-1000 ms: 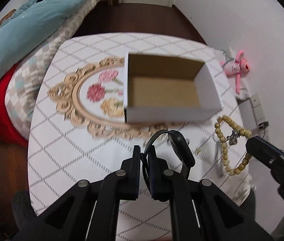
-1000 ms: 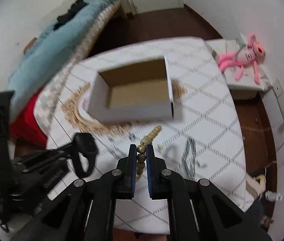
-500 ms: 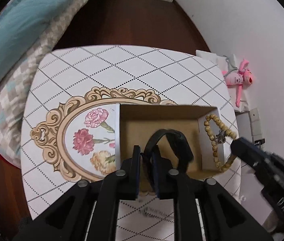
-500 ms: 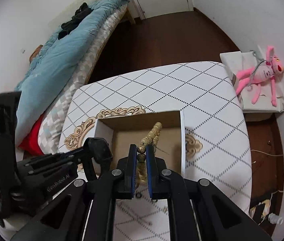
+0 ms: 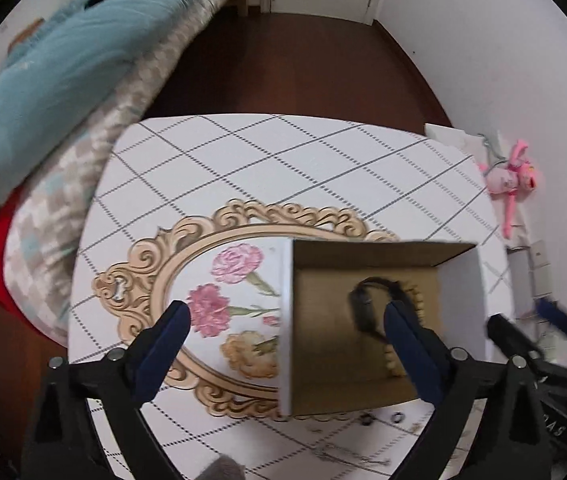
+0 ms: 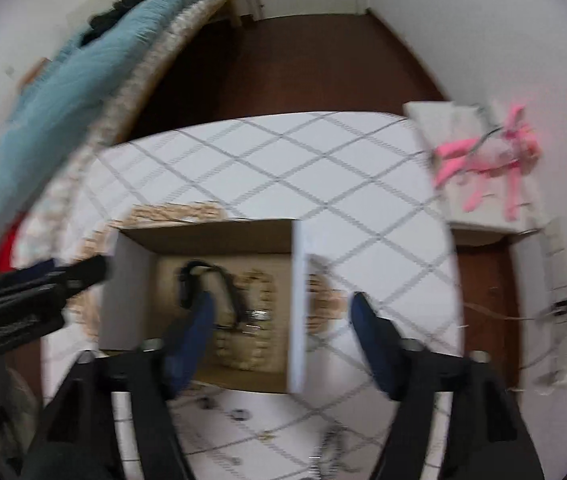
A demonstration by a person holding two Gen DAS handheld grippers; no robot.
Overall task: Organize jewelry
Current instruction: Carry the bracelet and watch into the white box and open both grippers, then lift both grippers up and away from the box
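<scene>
Black-framed left hand-held gripper (image 5: 285, 316): blue pads spread wide, jaws just opened, nothing pinched. Left pad over the tabletop's flower print, right pad over the box interior.

Right hand-held gripper (image 6: 281, 310): likewise spread, jaws just opened, empty. Left pad inside the box outline, right pad outside its right wall.

Box (image 5: 285, 320): open cardboard, white outside, brown inside, standing on the tabletop (image 5: 283, 160) and partly covering the printed gold frame (image 5: 139, 276).

Watch (image 5: 367, 308): black strap, lying loose on the box floor, near the middle.
Bead bracelet (image 6: 255, 312): pale wooden beads, in the box beside and partly under the watch strap; a small metal piece shows on it.

Loose items (image 5: 379, 420): small rings and thin chains on the tabletop in front of the box, too blurred to name singly.

Step in hand, judged: release of both pieces into the box. To do it well, lift both grippers straight up with the jaws kept wide, so that no pad snags the strap or beads or knocks a box wall. After that, go for the small pieces at the front, one at a time, pinching low against the tabletop.

Surroundings: bed (image 5: 43, 80) with teal cover at left; pink plush toy (image 6: 491, 156) at right.

Writing: white letters on the right gripper's body in the left view, cut off and unreadable. No other labels legible.
</scene>
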